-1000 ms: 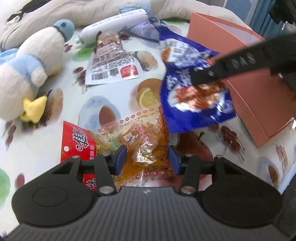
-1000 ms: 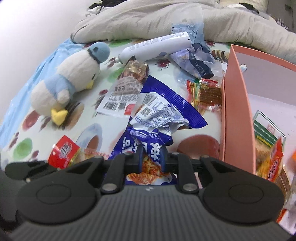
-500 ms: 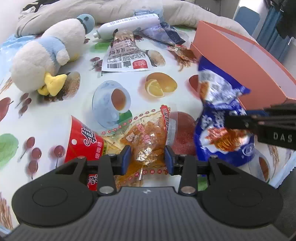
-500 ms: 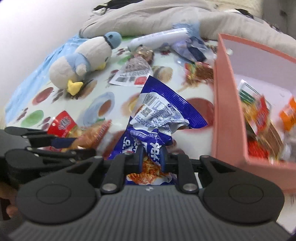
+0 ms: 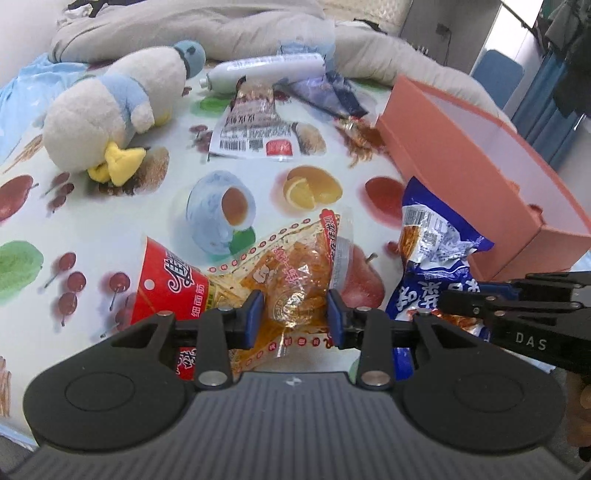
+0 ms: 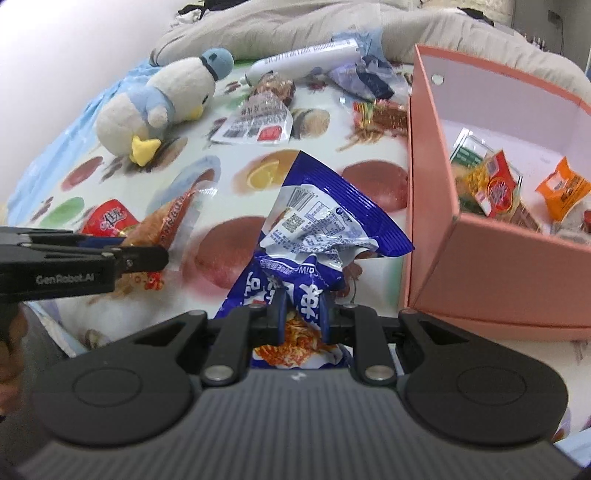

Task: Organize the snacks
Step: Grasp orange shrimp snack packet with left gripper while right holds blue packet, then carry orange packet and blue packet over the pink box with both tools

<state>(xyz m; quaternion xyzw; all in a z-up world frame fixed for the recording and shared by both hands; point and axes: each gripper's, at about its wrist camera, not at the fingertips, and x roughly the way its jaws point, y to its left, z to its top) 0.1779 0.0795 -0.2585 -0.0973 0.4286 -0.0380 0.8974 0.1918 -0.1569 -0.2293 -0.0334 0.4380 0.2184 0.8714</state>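
Note:
My left gripper [image 5: 293, 312] is shut on an orange-and-red snack bag [image 5: 291, 273], held just above the fruit-print tablecloth; it also shows in the right wrist view [image 6: 162, 229]. My right gripper [image 6: 301, 317] is shut on a crumpled blue snack bag [image 6: 321, 236], held upright left of the pink box [image 6: 491, 273]; the bag also shows in the left wrist view [image 5: 432, 258]. The pink box [image 5: 480, 173] is open and holds several snack packs [image 6: 495, 184].
A plush penguin [image 5: 110, 110], a white tube [image 5: 266, 70], a grey-white snack pack [image 5: 255, 129], a dark blue wrapper [image 5: 328, 92] and a small red-gold pack [image 6: 384, 114] lie on the tablecloth [image 5: 110, 221]. A grey blanket [image 5: 221, 29] lies behind.
Both grippers have pulled back toward the near table edge with their bags. The blue bag has gone from in front of the box to its near left corner.

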